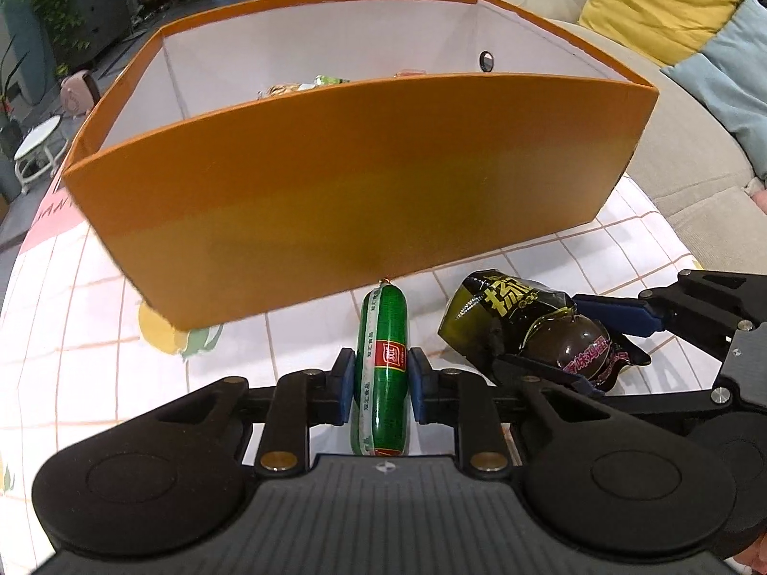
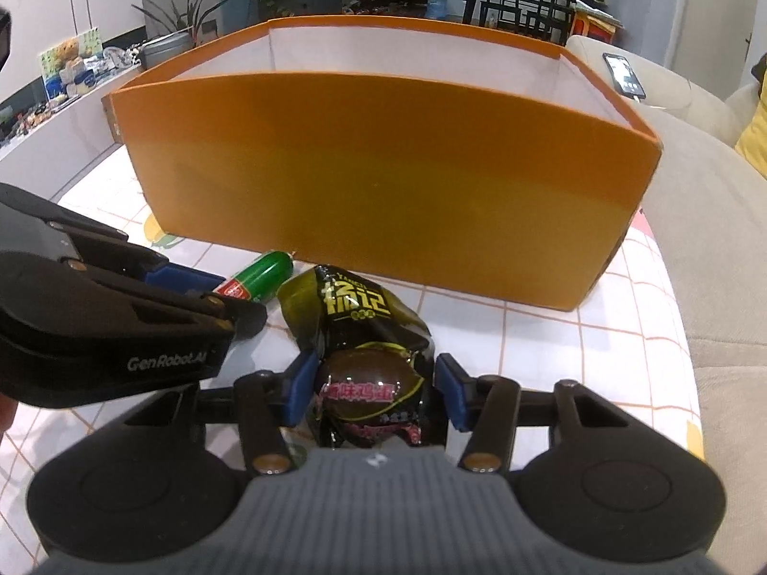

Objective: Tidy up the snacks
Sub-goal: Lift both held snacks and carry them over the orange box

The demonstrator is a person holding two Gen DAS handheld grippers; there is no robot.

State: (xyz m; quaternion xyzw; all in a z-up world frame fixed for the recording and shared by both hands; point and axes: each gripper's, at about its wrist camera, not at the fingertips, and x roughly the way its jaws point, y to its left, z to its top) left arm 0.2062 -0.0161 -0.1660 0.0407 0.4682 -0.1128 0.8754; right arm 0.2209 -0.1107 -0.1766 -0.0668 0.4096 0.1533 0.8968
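Note:
A green sausage stick (image 1: pixel 383 330) lies on the checked tablecloth just in front of the orange box (image 1: pixel 359 191). My left gripper (image 1: pixel 381 383) is shut on it, a blue pad pressing each side. To its right is a dark braised-egg packet (image 1: pixel 532 326), with my right gripper (image 1: pixel 561 340) around its round end. In the right wrist view, the right gripper (image 2: pixel 374 388) has both pads against the egg packet (image 2: pixel 369 335), and the left gripper (image 2: pixel 235 294) is shut on the sausage (image 2: pixel 266 270). The box (image 2: pixel 383 167) stands close behind both. A few wrapped snacks (image 1: pixel 307 88) show inside it.
The tablecloth (image 1: pixel 96 326) has pale squares and fruit prints. A beige sofa (image 2: pixel 709 239) runs along the table's right edge, with a yellow cushion (image 1: pixel 656 5) and a phone (image 2: pixel 623 74) on it. A small white stool (image 1: pixel 38 143) stands left of the table.

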